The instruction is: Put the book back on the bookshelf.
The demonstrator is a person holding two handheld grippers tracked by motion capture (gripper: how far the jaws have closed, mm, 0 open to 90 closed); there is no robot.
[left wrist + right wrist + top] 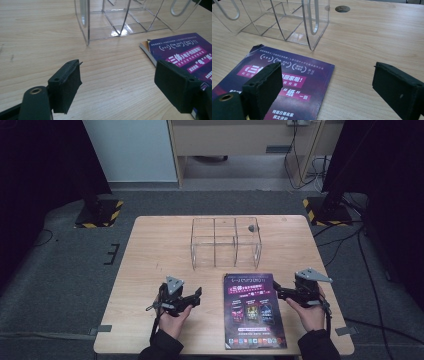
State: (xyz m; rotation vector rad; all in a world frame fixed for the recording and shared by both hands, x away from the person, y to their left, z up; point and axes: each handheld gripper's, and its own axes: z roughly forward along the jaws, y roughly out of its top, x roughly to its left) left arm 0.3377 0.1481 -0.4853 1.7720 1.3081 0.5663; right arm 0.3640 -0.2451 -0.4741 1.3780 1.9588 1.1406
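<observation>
A purple booklet lies flat on the wooden table, near its front edge, between my two grippers. Behind it stands a clear acrylic rack with three upright slots. My left gripper rests left of the booklet, open, nothing between its jaws. In the left gripper view the booklet lies to the right and the rack ahead. My right gripper sits at the booklet's right edge, open and empty. In the right gripper view its left pad hangs over the booklet, with the rack beyond.
A round cable hole is in the table behind the rack's right end. Two stand bases with yellow-black stripes sit on the floor beyond the table's far corners. Cables trail along the floor at right.
</observation>
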